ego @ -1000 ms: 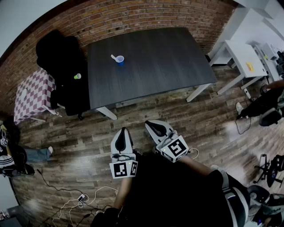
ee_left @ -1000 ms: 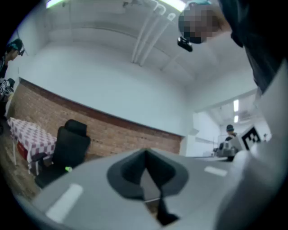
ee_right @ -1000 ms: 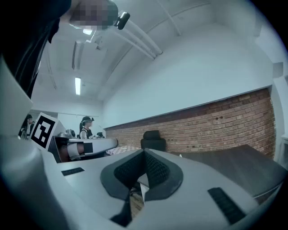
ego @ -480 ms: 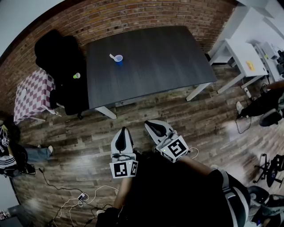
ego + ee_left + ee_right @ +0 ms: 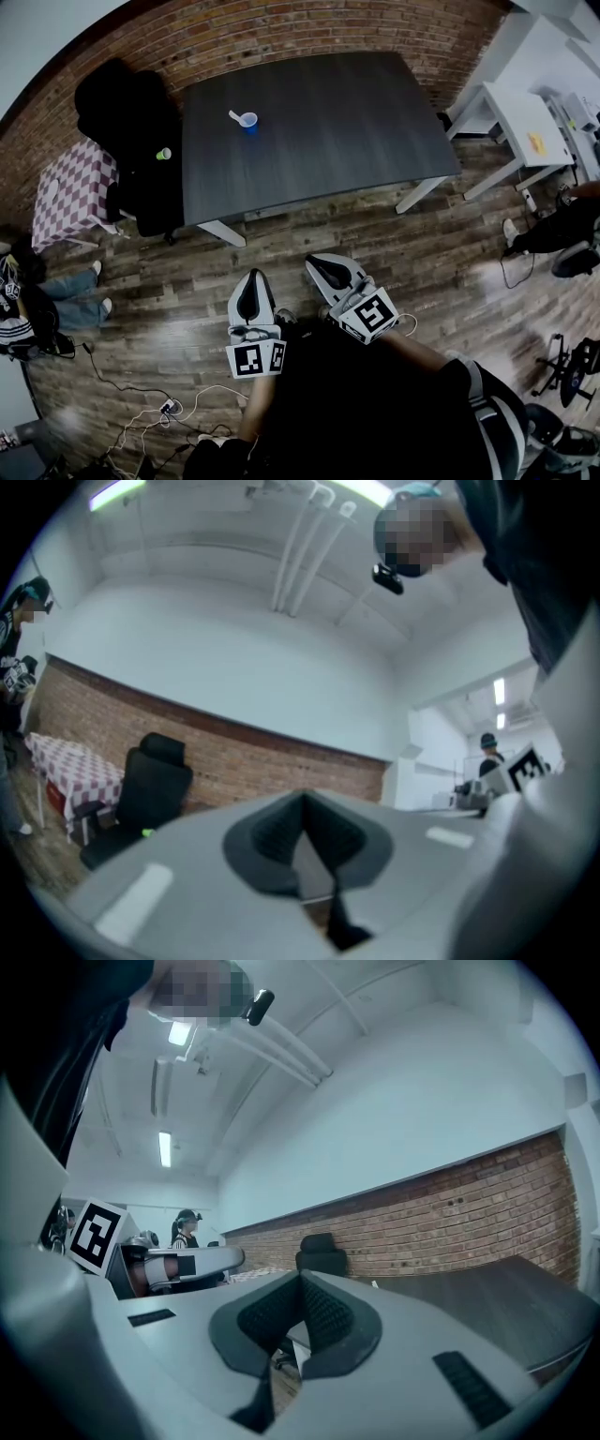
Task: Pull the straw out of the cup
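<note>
Thin white straw [image 5: 233,116] in small blue plastic cup [image 5: 249,123], far left on dark table [image 5: 356,131] | we judge it light, bendy; pinch upper end | left gripper [image 5: 251,278], right gripper [image 5: 316,262]: jaws pressed together, empty

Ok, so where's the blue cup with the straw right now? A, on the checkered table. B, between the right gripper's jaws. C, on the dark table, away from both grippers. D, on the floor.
C: the head view shows the blue cup with its straw standing on the dark table, while the left gripper and right gripper are over the wood floor, jaws together and empty.
</note>
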The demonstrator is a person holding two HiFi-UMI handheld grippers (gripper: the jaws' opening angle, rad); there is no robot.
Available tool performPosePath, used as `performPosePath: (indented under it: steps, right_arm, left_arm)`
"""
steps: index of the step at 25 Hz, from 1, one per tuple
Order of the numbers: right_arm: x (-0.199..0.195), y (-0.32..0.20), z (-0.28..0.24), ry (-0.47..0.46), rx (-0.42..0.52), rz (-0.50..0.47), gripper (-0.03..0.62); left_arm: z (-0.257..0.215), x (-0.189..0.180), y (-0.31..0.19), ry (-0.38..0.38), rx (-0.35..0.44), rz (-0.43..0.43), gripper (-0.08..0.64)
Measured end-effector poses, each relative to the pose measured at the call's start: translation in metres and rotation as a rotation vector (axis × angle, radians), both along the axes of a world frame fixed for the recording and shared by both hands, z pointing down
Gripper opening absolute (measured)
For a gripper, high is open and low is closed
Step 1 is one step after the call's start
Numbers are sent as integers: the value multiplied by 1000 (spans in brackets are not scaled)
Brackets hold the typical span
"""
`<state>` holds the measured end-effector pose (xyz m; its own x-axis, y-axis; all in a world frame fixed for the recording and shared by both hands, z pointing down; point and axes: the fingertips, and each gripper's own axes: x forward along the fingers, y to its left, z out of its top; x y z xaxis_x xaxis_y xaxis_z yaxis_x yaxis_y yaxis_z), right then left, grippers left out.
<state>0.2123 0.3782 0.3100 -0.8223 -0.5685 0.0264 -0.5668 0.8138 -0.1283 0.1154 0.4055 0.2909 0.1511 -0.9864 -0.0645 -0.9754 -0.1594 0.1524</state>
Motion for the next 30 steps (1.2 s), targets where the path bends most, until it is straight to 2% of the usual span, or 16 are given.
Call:
performPosePath:
  steps: [7,12,19,30]
  right_arm:
    - [10,-17,2,-6,6,-6,5]
    - [-1,-32,7,2,0,-6,5]
    - [-29,-73,15,23,1,17,5]
    - [-100,-154,8,39,13,39,5]
  left_arm:
    - [9,18,-4,-12,-30,7,5]
    - [10,11,-22,-7,-26,13,5]
    - [20,-19,-71,10,-21,33,5]
    - [15,-92,-157,23,-22,58,5]
